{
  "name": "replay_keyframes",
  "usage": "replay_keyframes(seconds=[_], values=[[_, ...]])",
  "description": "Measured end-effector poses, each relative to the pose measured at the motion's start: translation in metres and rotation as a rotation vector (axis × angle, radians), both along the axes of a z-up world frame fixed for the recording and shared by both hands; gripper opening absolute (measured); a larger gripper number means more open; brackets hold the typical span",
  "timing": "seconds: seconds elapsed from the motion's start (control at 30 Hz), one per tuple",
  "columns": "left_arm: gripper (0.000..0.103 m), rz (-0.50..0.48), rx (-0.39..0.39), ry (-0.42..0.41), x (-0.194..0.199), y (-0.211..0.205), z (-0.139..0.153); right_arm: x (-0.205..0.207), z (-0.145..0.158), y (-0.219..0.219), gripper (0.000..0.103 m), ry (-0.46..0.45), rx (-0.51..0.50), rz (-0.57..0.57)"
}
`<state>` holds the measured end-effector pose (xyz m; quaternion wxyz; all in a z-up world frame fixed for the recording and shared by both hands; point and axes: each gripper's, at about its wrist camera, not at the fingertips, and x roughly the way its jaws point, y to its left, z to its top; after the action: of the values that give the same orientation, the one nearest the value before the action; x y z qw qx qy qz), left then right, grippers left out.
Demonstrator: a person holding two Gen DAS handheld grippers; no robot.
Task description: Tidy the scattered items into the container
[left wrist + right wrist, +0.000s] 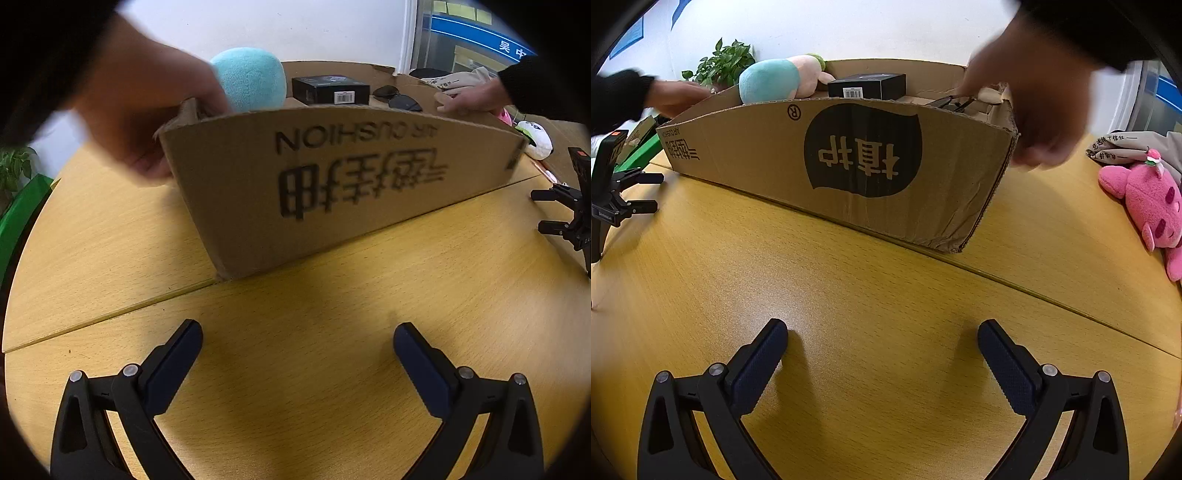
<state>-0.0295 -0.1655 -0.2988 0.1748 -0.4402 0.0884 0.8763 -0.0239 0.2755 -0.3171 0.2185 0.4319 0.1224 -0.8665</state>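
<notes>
A long cardboard box stands on the wooden table. In it lie a teal plush toy, a small black carton and dark sunglasses. A person's hand grips each end of the box. My left gripper is open low over bare table in front of the box. My right gripper is open too, with nothing between its fingers.
A pink plush toy and a grey printed cloth lie right of the box. A white plush toy sits near that end. A black clamp-like stand stands between my grippers. A potted plant is behind.
</notes>
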Motion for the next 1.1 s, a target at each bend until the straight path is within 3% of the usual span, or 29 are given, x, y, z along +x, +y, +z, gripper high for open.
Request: replay_keyframes(seconds=[0.67,1.1], values=[[0.103,0.007,-0.002,-0.001,-0.009,0.017,0.004,0.001,-0.001,0.001,0.103,-0.001,0.000,0.000],[0.103,-0.004,-0.005,0.001,0.011,0.006,0.005,0.007,0.001,-0.002,0.103,-0.002,0.000,-0.001]])
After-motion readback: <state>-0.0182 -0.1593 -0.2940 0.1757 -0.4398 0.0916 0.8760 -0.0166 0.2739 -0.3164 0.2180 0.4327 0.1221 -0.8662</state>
